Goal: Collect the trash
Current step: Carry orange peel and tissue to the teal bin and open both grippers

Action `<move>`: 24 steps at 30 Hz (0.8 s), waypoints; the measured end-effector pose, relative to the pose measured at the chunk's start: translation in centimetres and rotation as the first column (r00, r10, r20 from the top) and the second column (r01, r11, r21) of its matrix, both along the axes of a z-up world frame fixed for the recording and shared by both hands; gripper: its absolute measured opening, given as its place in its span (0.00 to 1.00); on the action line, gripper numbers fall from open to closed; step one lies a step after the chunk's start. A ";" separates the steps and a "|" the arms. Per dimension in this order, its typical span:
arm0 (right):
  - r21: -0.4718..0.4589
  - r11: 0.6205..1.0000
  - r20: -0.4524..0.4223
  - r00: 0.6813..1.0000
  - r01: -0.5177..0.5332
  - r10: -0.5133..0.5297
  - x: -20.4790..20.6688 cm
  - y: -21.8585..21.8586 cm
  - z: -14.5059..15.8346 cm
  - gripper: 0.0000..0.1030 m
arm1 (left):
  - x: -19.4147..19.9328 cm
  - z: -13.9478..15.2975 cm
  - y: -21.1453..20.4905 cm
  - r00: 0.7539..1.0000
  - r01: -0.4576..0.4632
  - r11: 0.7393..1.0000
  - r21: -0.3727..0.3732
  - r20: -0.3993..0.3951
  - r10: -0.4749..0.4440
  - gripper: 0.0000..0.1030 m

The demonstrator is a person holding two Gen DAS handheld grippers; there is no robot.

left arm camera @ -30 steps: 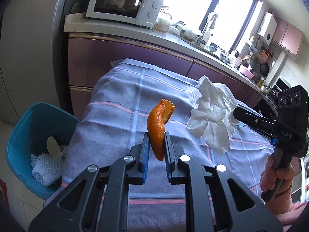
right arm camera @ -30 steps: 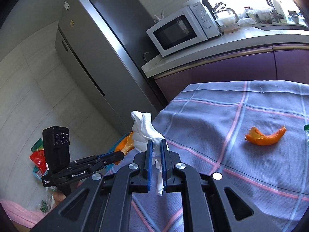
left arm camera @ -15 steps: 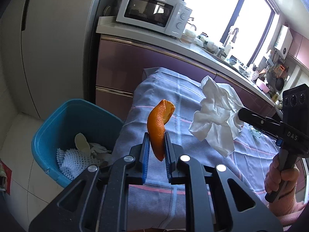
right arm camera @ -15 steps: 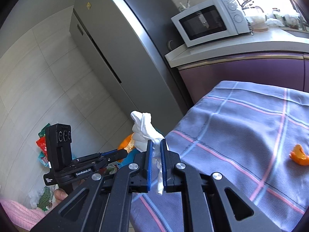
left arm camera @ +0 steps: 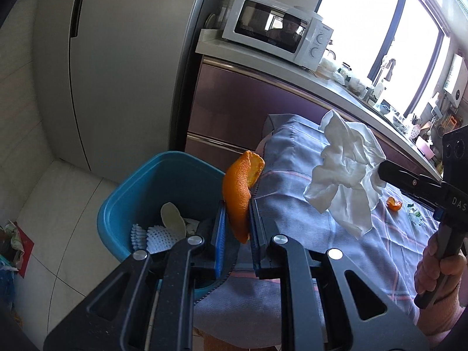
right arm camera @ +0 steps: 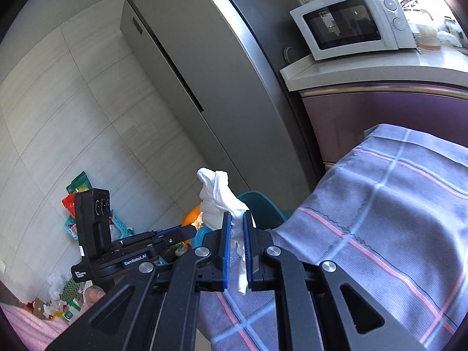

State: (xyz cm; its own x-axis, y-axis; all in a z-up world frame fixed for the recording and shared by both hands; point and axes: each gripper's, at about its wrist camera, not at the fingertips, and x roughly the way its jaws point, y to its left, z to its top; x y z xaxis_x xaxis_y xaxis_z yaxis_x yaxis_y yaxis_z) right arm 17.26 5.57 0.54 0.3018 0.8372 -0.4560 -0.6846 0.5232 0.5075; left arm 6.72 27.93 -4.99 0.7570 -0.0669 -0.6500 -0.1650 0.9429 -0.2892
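Left gripper (left arm camera: 237,228) clenched on orange peel (left arm camera: 239,193), right gripper (right arm camera: 236,242) on crumpled tissue (right arm camera: 218,201); get both fully over the blue bin (left arm camera: 163,181) past the desk's edge before letting go.

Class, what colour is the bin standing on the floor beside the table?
The bin is teal blue. It shows best in the left wrist view.

A table (left arm camera: 292,181) is covered by a lilac checked cloth (right arm camera: 389,204), on which an orange peel piece (left arm camera: 394,204) and a small green-and-white scrap (left arm camera: 414,216) are seen lying near its far right.
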 end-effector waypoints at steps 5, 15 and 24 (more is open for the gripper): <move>-0.014 1.000 -0.011 1.000 -0.016 0.015 0.6 2.0 -0.3 0.07 | 0.1 -0.8 1.4 0.999 -0.033 0.999 0.000 -0.019 0.033 0.15; -0.040 0.999 -0.043 0.999 -0.022 0.020 1.7 5.3 -1.4 0.07 | 1.4 -3.0 3.3 0.993 -0.093 0.995 0.021 -0.076 0.094 0.15; -0.074 0.997 -0.082 0.996 -0.027 0.021 2.5 8.0 -3.2 0.08 | 3.1 -5.1 4.4 0.983 -0.130 0.991 0.031 -0.126 0.133 0.16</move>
State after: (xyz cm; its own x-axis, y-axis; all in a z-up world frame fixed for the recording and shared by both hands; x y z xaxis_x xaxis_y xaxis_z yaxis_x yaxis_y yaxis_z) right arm 19.75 13.61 -2.62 0.2412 0.8066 -0.5396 -0.6559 0.5453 0.5220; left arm 9.81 32.30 -10.13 0.6690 0.0432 -0.7420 -0.3221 0.9166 -0.2370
